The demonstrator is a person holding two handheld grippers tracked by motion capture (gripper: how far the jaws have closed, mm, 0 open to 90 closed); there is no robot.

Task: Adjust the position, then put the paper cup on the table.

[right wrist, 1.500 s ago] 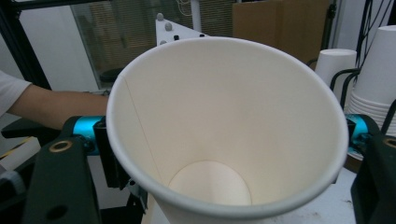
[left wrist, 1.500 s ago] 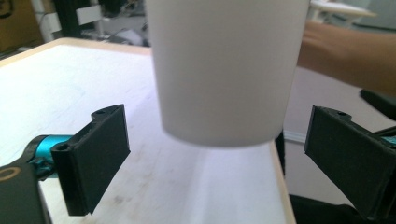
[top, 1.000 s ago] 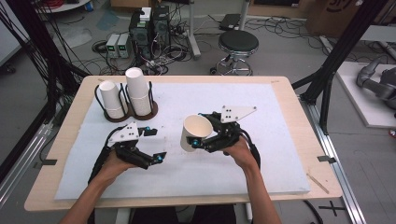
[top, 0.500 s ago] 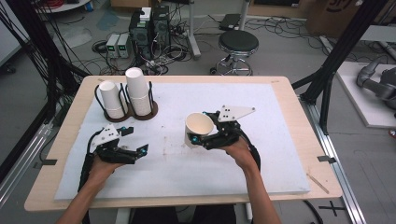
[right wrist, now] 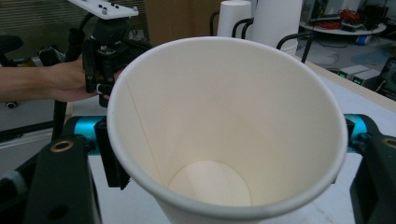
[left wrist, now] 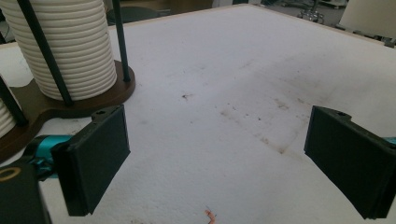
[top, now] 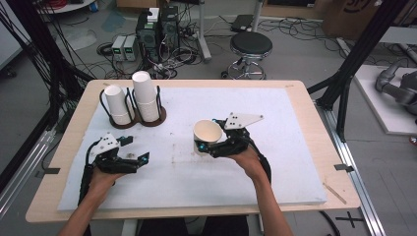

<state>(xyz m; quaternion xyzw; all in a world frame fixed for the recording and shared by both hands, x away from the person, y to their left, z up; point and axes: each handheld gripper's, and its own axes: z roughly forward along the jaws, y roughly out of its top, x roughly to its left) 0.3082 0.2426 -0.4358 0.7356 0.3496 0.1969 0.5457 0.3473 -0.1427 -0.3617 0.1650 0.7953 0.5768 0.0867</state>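
right gripper [top: 206,147]: clamped on paper cup [top: 208,136], jaws pressing its two sides; in the right gripper view the cup [right wrist: 224,135] sits between the jaws, mouth toward camera, empty inside
paper cup: near table middle, slightly toward the near edge, tilted, over the white mat [top: 275,123]
left gripper [top: 137,150]: jaws spread wide, holding nothing; in the left gripper view bare mat [left wrist: 233,116] between the jaws
left gripper place: near the left edge, toward the near-left corner, well apart from the cup
cup holder [top: 132,121]: far-left corner area, dark base, black wire posts, two white cup stacks [top: 145,96] upright in it
table [top: 314,128]: light wood, mat covers most of it
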